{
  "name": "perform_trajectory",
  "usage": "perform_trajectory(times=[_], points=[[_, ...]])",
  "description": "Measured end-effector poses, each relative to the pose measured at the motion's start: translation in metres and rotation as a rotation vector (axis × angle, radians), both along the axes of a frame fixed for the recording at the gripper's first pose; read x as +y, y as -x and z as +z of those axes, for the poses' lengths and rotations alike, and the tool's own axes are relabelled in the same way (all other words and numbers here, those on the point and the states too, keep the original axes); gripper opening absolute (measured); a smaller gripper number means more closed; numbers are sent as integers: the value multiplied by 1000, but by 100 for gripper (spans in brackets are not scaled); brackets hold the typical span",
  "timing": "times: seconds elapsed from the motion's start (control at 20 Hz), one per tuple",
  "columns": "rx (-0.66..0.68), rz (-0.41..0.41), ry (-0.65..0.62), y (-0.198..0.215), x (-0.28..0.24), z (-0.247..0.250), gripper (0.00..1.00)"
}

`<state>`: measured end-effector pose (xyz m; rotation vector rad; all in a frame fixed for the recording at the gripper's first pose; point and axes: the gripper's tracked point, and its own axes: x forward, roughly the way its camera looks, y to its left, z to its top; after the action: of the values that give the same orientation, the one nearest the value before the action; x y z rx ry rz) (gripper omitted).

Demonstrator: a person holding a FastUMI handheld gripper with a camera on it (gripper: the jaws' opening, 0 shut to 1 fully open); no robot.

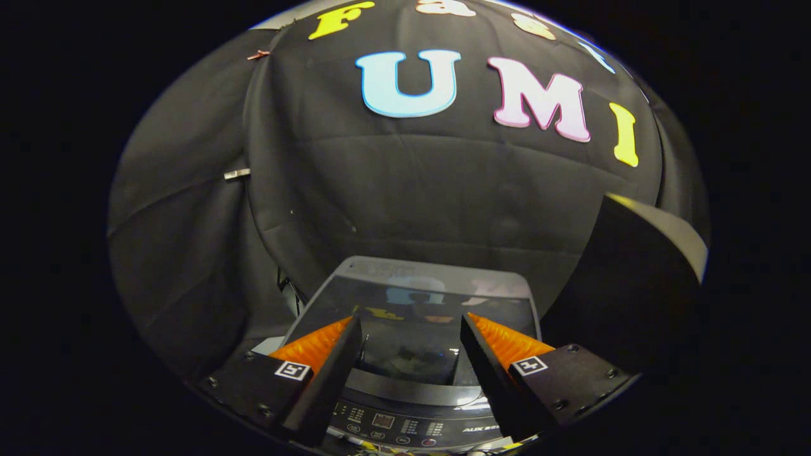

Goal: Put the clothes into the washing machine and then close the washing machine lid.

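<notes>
Claw: the gripper [412, 335] hangs above the front of the machine with its fingers spread wide and nothing between them

Washing machine: a top-loading washing machine [418, 380] sits directly below and just ahead of the claw, its control panel [405, 427] under the finger bases

Lid: the dark glass lid [412, 310] lies down over the tub, stretching from between the fingertips to beyond them; it looks shut or nearly so, though I cannot tell if it is fully seated

Clothes: something pale and crumpled shows faintly through the glass between the fingers, possibly clothes already in the tub; too dim to be sure

Lid handling: judged stiff, smooth and slippery, hinged at the far edge, moderately light; glass panel wants gentle lowering, not dropping

Where to hold lid: the near lip just behind the control panel, between the fingertips, is the likely place to hook or pinch; the flat glass gives no purchase

Clothes handling: soft, limp, light; a pinch on a bunched fold should carry them, with trailing ends likely to snag on the tub rim

Off to the claw's right: a dark curved object [640, 272] with a pale edge, unidentifiable
</notes>
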<state>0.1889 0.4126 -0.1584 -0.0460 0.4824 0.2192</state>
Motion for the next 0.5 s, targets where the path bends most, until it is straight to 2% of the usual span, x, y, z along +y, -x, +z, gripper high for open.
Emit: perform_trajectory(times=[0.5], points=[[-264,56,-24,80,-76,126,99]])
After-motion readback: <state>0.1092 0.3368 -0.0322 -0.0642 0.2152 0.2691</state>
